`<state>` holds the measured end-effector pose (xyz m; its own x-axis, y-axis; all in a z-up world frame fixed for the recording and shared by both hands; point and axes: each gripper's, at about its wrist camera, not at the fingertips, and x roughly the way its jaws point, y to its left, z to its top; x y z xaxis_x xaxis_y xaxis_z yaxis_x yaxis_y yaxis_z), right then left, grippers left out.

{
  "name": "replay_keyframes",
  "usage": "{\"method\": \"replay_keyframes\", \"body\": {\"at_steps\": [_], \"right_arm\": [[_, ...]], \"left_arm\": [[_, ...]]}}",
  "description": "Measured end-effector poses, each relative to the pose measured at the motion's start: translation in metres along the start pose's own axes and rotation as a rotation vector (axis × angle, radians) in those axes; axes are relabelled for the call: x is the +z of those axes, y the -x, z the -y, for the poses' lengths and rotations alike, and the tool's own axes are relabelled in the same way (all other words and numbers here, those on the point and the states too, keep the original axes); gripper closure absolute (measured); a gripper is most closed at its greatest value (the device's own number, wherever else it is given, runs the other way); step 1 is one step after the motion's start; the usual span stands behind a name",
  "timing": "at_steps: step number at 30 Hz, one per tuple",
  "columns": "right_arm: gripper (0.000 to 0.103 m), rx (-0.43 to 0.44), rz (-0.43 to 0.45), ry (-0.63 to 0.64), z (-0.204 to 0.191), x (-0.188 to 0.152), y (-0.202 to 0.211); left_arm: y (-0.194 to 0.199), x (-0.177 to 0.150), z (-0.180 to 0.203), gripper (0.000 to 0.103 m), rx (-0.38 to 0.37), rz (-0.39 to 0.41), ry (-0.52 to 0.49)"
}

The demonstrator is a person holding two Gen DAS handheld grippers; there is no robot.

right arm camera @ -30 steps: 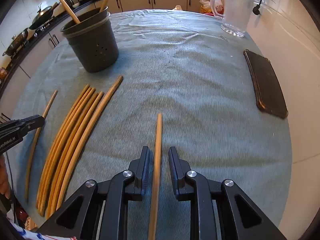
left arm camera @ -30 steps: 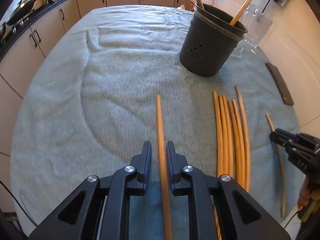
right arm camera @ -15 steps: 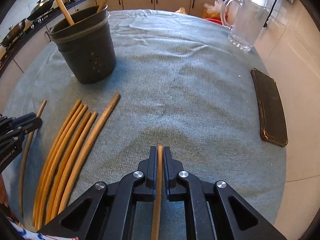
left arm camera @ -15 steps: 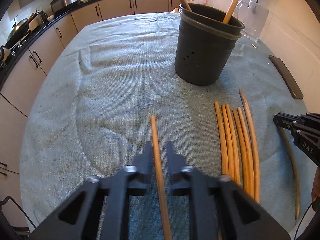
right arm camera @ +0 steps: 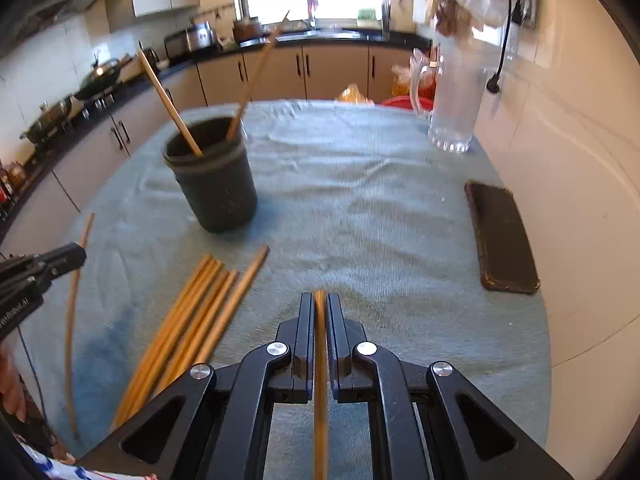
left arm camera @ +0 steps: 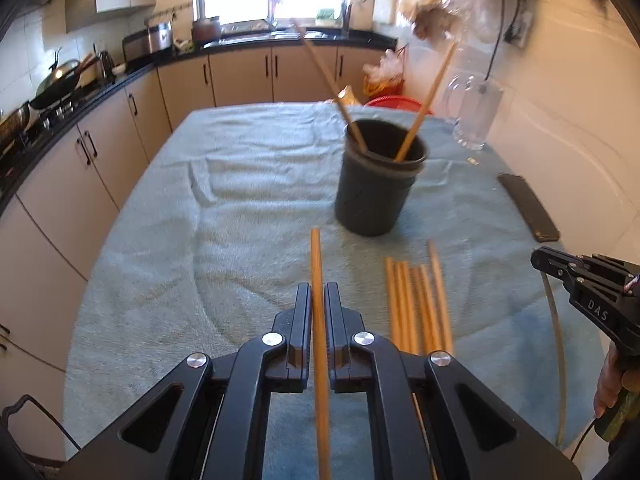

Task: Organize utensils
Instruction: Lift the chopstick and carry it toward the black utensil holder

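Both grippers, left gripper (left arm camera: 318, 300) and right gripper (right arm camera: 319, 308), are each clamped on one chopstick (others lie beside the black holder (left arm camera: 376, 188)).

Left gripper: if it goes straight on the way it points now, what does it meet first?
Probably the black utensil holder, slightly right of the line of the left gripper and its held chopstick. Depth is unclear; it might reach bare green cloth first.

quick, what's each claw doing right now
Left claw: closed on a wooden chopstick.
Right claw: closed on another wooden chopstick.
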<state>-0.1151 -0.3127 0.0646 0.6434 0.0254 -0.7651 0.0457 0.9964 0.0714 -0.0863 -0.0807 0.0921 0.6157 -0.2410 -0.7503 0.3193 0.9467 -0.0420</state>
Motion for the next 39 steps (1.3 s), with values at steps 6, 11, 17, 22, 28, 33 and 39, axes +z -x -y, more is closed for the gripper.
{"method": "replay_keyframes", "body": {"at_steps": [6,11,17,22,28,33,39], "right_arm": [[0.097,0.031,0.073,-0.022,0.000,0.001,0.028],[0.097,0.044,0.088,-0.015,-0.003,-0.003,0.036],[0.097,0.066,-0.031,-0.058,0.012,-0.018,0.006],[0.097,0.084,-0.113,-0.135,0.028,-0.032,-0.022],[0.097,0.081,-0.138,-0.126,0.025,-0.036,-0.032],[0.097,0.093,-0.114,-0.112,0.018,-0.032,-0.026],[0.097,0.095,-0.034,-0.081,0.009,-0.025,-0.003]], "left_arm": [[0.021,-0.001,0.011,0.097,-0.011,0.055,-0.028],[0.023,-0.005,0.010,0.097,-0.020,0.043,-0.029],[-0.017,-0.015,-0.004,0.096,-0.057,-0.105,-0.001],[-0.058,-0.022,-0.006,0.095,-0.045,-0.221,-0.017],[-0.088,-0.015,0.000,0.092,-0.013,-0.274,-0.058],[-0.096,-0.008,0.013,0.097,0.014,-0.278,-0.130],[-0.067,-0.014,0.014,0.098,0.056,-0.162,-0.129]]}}
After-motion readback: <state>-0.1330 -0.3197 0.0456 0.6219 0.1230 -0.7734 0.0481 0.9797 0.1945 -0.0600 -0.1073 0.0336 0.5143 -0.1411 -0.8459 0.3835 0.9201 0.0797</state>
